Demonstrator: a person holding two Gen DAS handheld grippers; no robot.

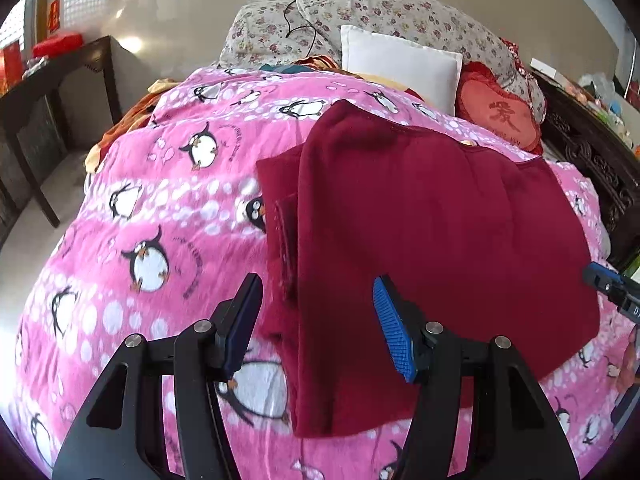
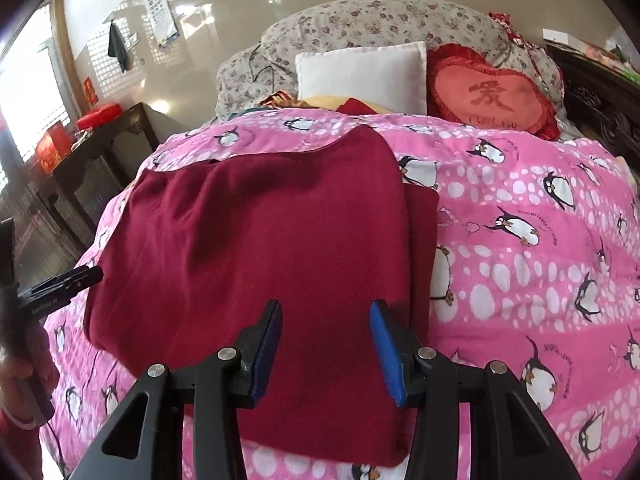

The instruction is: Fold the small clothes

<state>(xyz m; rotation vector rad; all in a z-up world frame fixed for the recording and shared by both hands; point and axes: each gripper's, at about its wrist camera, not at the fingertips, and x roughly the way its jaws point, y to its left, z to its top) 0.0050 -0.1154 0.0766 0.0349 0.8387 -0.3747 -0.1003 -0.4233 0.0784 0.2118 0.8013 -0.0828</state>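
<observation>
- Left wrist view: dark red garment [image 1: 440,248] lies flat on pink penguin quilt [image 1: 160,200], both side edges already folded in, I'd say.
- My left gripper [image 1: 318,326] & right gripper [image 2: 325,354]: jaws apart, holding nothing, both above the near hem.
- Left, I judge: fold it crosswise.

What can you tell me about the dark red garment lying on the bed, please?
The dark red garment is a soft, fleecy-looking piece lying flat on the pink penguin quilt. It looks partly folded: a top layer covers a narrower strip that shows along one long side. Faint creases cross its surface. The left gripper and right gripper hover over its near edge, both open, gripping nothing; whether they touch the cloth cannot be told.
</observation>
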